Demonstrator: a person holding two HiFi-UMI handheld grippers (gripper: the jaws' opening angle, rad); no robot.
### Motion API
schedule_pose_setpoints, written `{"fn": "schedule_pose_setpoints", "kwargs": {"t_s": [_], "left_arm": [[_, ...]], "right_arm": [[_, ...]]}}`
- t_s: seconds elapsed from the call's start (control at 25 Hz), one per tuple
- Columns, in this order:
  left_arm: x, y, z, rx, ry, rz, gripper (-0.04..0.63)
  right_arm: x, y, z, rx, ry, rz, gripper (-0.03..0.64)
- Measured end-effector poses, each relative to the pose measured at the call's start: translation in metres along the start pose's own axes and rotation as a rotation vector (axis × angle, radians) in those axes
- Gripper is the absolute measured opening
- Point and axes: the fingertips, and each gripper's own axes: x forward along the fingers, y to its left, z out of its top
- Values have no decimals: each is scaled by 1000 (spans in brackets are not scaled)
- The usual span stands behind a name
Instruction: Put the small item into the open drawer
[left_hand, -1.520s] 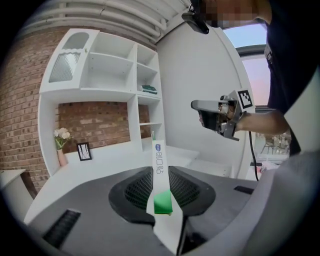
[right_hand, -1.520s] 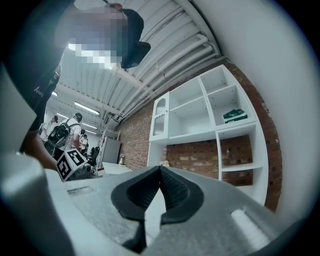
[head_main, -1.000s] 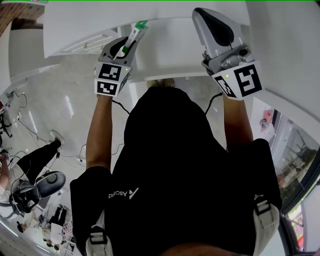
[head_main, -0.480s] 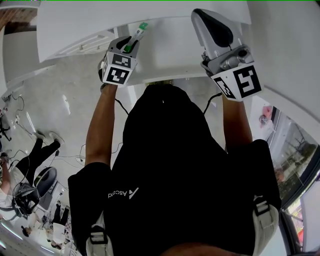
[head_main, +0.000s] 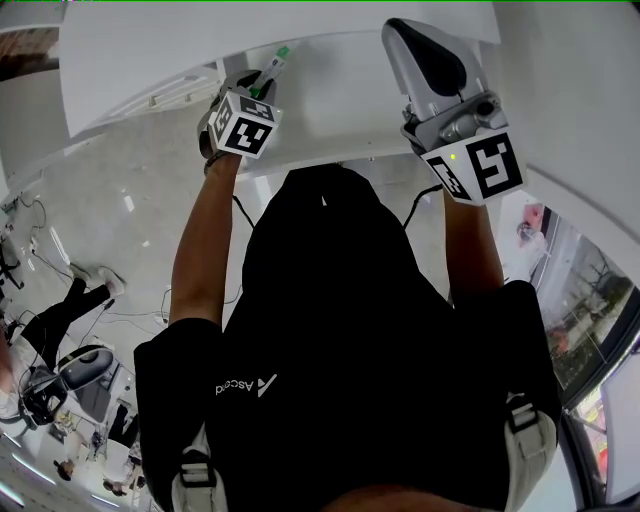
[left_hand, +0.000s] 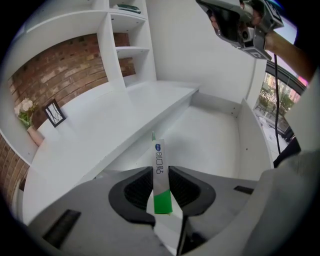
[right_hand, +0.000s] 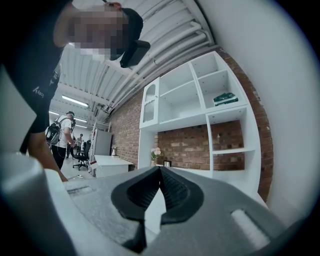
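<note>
Small item (left_hand: 159, 172), slim white-and-green packet

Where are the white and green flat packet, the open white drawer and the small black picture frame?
white and green flat packet (left_hand: 159, 170): left gripper view, its white printed middle.
open white drawer (left_hand: 212, 142): left gripper view, its bare bottom.
small black picture frame (left_hand: 54, 113): left gripper view, its centre.

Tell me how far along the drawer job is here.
Done: the drawer stands open, and the white-and-green packet is already picked up, clamped in the left tool. In hand: that tool points down over the drawer's bare inside, with the packet apparently clear of it. Left: lower, open the jaws and drop the packet in. The right tool is shut and empty, off to the side.
</note>
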Motion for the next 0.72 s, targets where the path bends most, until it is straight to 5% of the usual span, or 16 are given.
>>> {"fn": "schedule_pose_setpoints", "kwargs": {"t_s": [0.72], "left_arm": [[34, 5, -14, 44, 94, -6, 97]], "right_arm": [[8, -11, -15, 15, 28, -25, 2]]}}
